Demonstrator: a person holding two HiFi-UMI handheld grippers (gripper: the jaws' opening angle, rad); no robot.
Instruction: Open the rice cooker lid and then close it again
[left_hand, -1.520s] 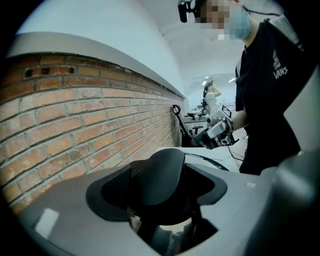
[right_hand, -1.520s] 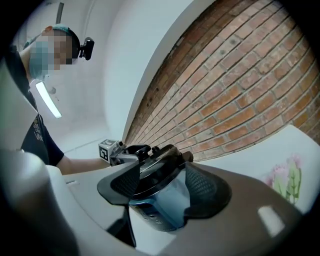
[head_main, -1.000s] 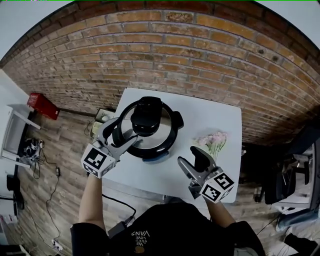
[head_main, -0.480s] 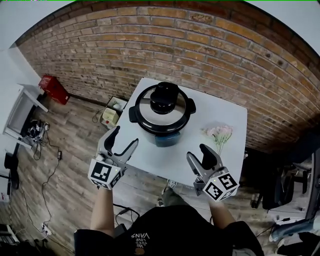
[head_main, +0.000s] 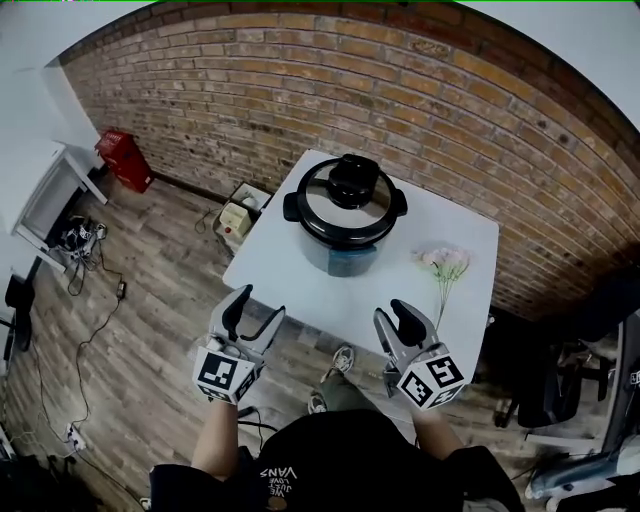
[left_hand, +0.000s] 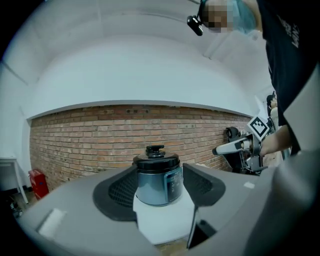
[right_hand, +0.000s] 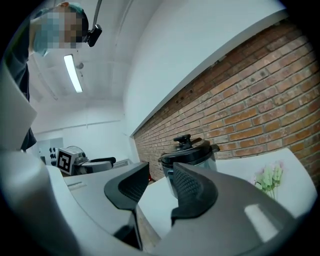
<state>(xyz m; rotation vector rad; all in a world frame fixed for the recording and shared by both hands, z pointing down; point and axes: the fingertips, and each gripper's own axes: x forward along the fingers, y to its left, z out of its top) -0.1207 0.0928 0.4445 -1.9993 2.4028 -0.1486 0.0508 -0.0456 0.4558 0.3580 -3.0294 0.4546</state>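
- The left gripper (head_main: 258, 305) is held level off the table's (head_main: 290, 285) near edge, by the near-left corner. Its jaws have just been closing slightly but are still spread wide, with nothing between them. It is best kept wide, so it is ready to steady a side handle.
- The rice cooker (head_main: 346, 215) stands toward the table's far-left corner, well apart from both grippers. Its lid (head_main: 330, 205) looks fully seated, with the black knob (head_main: 352, 178) on top. Any reach should come in level and square to the knob. The lid should be lifted without dragging the pot toward the edge.
- The right gripper (head_main: 392, 312) is off the near edge toward the near-right corner. Its jaws have just been closing and are now about half apart and empty. I judge they would need to be opened again before taking the knob.
- The flowers (head_main: 445, 262) lie by the table's right edge, so the right hand's path should stay inside them.
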